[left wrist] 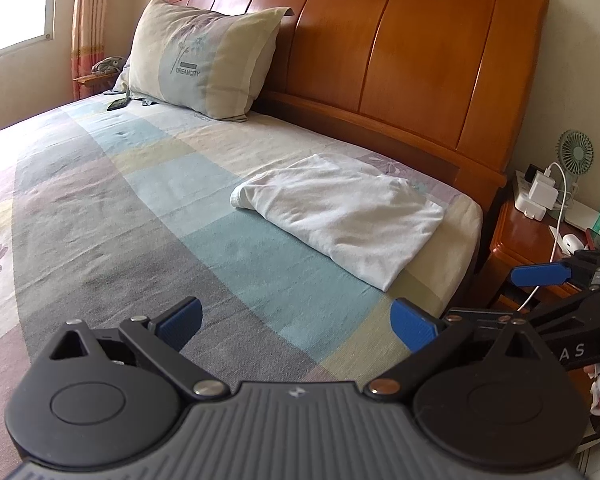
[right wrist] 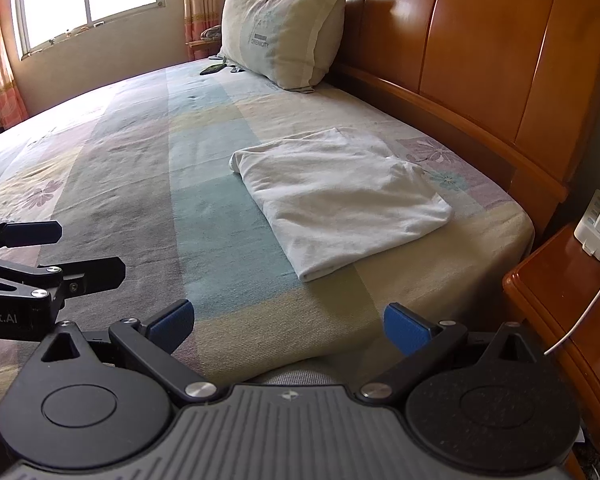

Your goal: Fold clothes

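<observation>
On the bed: white garment (right wrist: 340,200) lay folded flat near the headboard (right wrist: 480,60), apparently already done.
Left gripper (left wrist: 296,326): jaws wide apart, empty, hung back over the sheet (left wrist: 120,220).
Right gripper (right wrist: 288,326): likewise spread and empty, well short of the cloth, probably because folding looked complete.

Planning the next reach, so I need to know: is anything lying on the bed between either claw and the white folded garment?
Nothing visible. Only bare bedsheet lies between the open left claw or open right claw and the white garment. The pillow sits far beyond it.
</observation>
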`<state>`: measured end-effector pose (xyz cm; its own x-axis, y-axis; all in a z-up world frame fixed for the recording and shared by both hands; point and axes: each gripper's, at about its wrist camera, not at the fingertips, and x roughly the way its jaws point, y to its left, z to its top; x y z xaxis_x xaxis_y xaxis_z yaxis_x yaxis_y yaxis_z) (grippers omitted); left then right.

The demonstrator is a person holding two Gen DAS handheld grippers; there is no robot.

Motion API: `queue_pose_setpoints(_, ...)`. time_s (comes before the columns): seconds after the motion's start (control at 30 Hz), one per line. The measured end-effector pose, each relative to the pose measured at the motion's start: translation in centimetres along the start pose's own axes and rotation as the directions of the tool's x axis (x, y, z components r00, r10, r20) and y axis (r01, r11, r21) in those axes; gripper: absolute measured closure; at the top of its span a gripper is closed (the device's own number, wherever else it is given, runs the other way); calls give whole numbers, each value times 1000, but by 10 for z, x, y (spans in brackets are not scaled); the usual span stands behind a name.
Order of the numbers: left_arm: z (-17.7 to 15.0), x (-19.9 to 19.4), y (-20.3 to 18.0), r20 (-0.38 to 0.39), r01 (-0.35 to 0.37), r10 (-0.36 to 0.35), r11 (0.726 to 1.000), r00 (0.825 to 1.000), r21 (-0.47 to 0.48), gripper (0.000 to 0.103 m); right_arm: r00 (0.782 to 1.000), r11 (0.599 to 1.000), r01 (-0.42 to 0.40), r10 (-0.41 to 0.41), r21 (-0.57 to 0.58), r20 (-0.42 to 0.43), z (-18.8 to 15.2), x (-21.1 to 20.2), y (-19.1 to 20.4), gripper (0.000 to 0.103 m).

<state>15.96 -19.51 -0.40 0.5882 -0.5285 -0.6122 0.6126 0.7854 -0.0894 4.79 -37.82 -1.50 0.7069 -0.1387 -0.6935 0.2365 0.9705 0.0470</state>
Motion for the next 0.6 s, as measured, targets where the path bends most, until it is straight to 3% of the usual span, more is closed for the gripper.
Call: queue_pose_setpoints(0.6,-2,1,-3,-6,-5,5,1000,1000,23,3,1000,1000,4,-4,4,-2,-1,2,-2,0)
